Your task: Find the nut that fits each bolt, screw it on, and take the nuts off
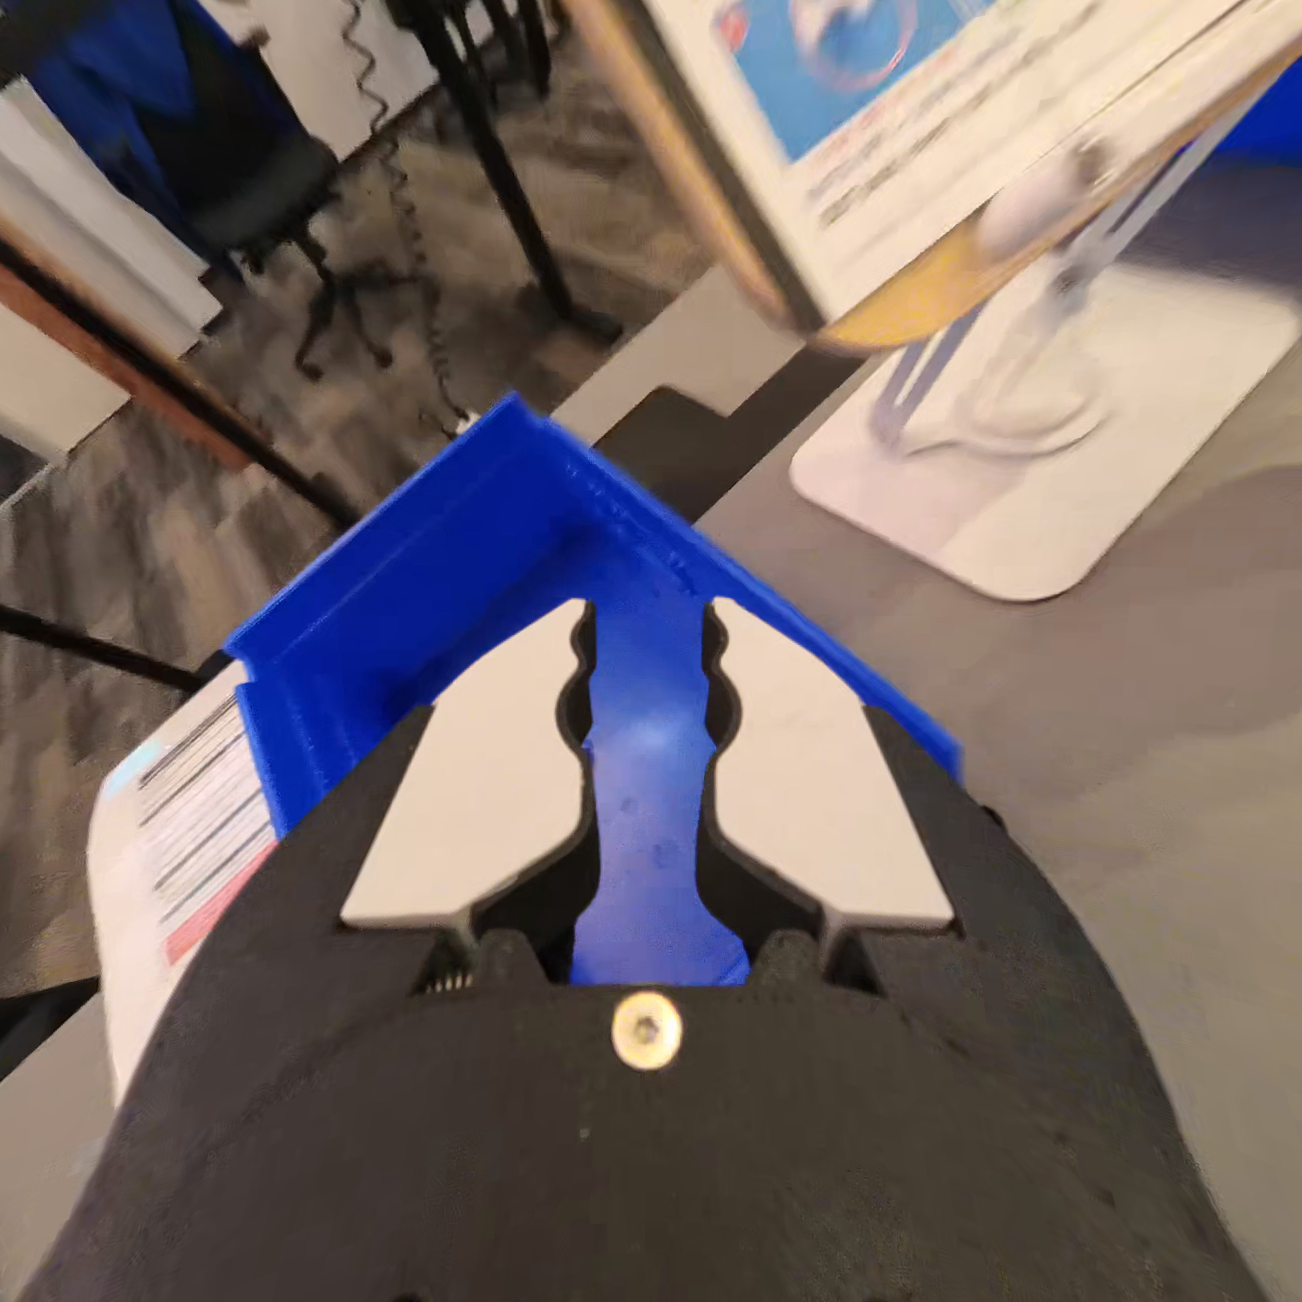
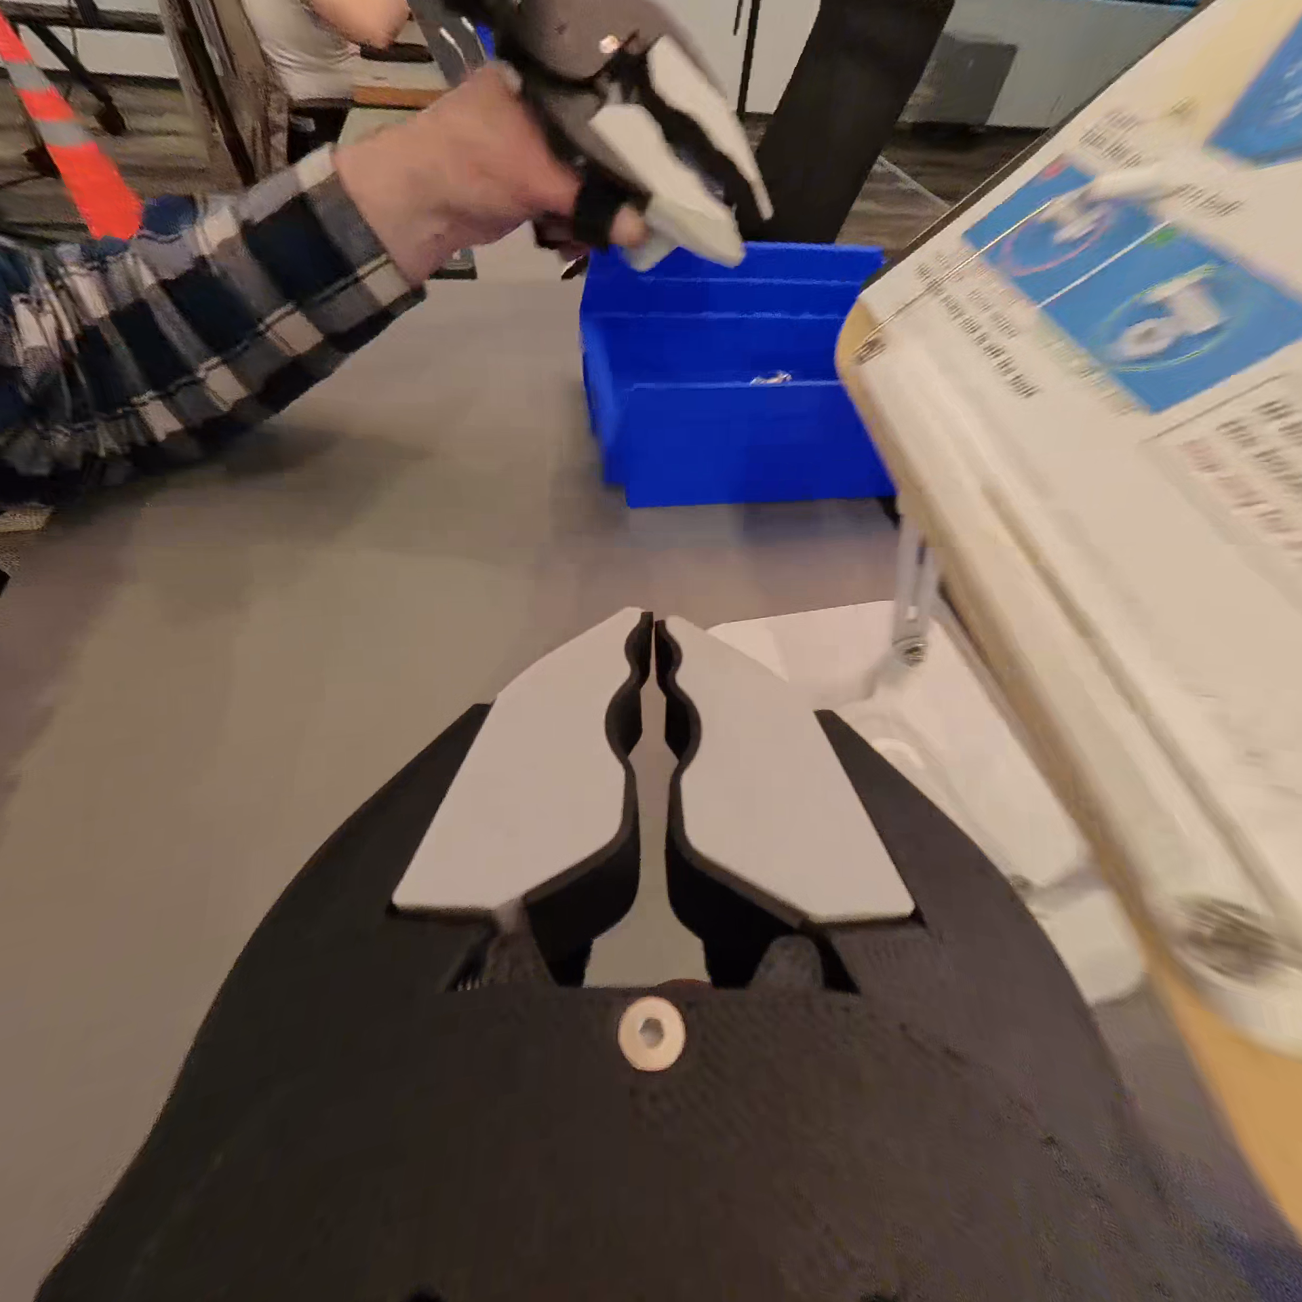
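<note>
While the left gripper (image 1: 649, 613) hangs over the blue bin (image 1: 451, 563) with its jaws apart and nothing between them, the right gripper (image 2: 649, 623) sits low over the grey table (image 2: 282, 669), its fingertips all but touching on air. Small silvery hardware, too blurred to tell nuts from bolts, glints inside the bin's middle compartment (image 2: 771, 378). A tilted instruction board (image 2: 1099, 366) on a white stand (image 2: 916, 704) rises just right of the right gripper. A hand (image 2: 458, 183) in a plaid sleeve holds the left gripper.

Small silvery hardware, likely nuts (image 2: 771, 378), lies blurred inside the blue bin (image 2: 740, 451) on the table.
</note>
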Demonstrator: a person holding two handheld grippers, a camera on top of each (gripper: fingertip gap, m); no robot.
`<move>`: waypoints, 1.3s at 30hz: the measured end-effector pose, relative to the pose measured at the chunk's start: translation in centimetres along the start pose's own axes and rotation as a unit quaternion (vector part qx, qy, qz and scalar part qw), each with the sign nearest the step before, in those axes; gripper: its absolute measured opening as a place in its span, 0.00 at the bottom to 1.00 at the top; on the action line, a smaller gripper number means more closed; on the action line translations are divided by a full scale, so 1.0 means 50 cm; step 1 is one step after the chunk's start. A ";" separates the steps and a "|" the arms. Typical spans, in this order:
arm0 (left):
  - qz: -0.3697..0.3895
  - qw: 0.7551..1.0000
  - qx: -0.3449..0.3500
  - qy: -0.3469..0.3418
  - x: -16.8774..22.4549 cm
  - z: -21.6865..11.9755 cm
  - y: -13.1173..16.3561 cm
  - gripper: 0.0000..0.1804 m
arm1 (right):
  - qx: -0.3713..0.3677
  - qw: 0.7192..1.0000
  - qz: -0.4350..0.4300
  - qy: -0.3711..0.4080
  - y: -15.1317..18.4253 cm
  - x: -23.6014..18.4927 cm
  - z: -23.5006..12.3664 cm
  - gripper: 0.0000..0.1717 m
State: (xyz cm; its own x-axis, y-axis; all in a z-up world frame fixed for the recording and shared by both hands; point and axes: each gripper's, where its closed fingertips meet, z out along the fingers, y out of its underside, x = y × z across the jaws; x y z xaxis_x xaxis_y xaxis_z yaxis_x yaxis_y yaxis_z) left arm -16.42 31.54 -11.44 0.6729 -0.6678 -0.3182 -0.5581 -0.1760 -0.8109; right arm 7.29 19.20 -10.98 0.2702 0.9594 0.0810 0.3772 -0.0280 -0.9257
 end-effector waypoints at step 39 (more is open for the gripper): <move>0.141 0.893 -0.422 0.073 -0.102 0.195 0.296 0.23 | -0.052 0.990 0.035 -0.126 0.169 -0.104 0.175 0.04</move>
State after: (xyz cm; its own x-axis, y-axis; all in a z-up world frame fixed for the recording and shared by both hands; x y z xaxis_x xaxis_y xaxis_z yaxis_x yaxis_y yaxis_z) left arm -23.39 39.42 -26.63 0.4119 -0.8477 -0.3342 -0.9036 -0.4273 -0.0298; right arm 1.31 16.41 -22.46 0.0735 0.9934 -0.0885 0.4578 -0.1124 -0.8819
